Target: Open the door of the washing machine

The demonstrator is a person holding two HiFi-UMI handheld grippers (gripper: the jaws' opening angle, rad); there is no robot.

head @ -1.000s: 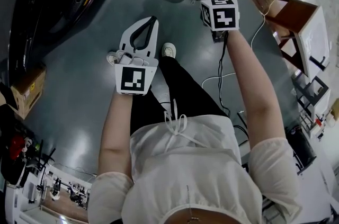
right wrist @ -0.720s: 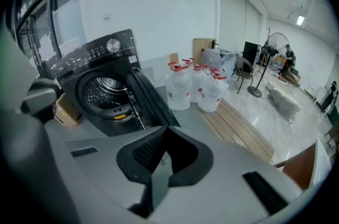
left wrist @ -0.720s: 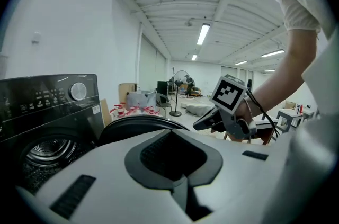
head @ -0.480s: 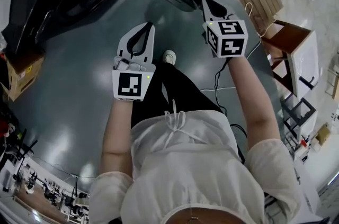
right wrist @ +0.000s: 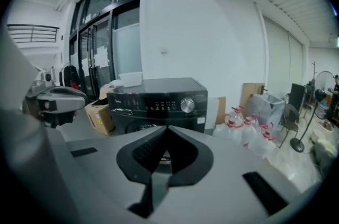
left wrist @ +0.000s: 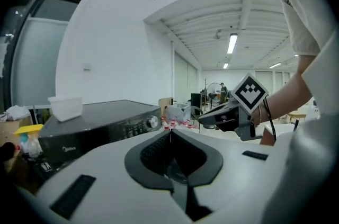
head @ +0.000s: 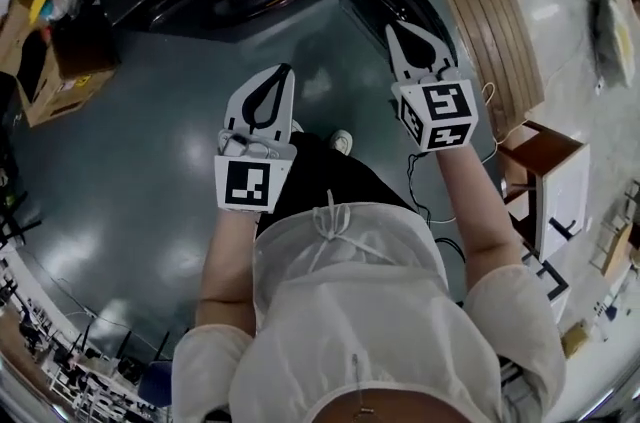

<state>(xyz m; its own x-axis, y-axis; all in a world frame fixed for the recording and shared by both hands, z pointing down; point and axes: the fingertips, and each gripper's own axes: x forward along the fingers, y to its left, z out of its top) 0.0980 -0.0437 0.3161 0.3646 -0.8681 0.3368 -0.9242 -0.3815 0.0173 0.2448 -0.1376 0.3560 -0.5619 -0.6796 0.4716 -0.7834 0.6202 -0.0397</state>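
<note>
The black front-loading washing machine (right wrist: pixel 159 104) stood well apart from both grippers, ahead of the person across a dark grey glossy floor (head: pixel 130 161), with a brown cardboard box (right wrist: pixel 99 112) at one side and a cluster of clear red-capped water bottles (right wrist: pixel 239 123) at the other; its round door (right wrist: pixel 133 126) showed only as a sliver behind the jaws in the right gripper view and looked closed. The left gripper (head: pixel 287 69) and the right gripper (head: pixel 392 27) were both held in the air, jaws pressed together with nothing between them. The likely trouble lay in the approach: jaws that reached the door unparted would only butt the rim and slide off rather than take the handle; the handle's place could not be made out, so a guess might land on the silver control knob (right wrist: pixel 186 105) or panel instead; a skewed pull could slip off the latch.
</note>
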